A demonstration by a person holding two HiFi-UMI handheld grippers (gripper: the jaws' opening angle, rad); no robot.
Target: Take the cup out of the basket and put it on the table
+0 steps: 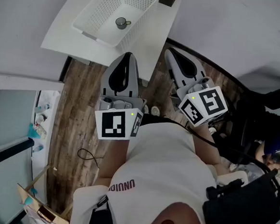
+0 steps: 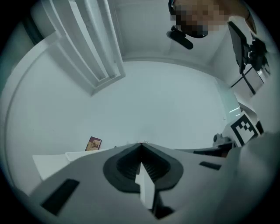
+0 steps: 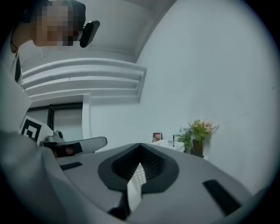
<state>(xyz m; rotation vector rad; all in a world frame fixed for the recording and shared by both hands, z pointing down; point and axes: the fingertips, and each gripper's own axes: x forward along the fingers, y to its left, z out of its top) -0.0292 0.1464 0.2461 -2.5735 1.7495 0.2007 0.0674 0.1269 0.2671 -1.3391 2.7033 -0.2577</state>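
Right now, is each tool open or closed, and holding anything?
Left tool: closed, holding nothing.
Right tool: closed, holding nothing.

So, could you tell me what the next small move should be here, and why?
Probably carry the left tool forward over the basket and open it: it and the right tool are shut, empty and short of the table, while the cup sits in the basket, nearer the left one.

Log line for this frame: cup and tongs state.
cup: in basket | left tongs: shut, empty | right tongs: shut, empty | grasp: not started
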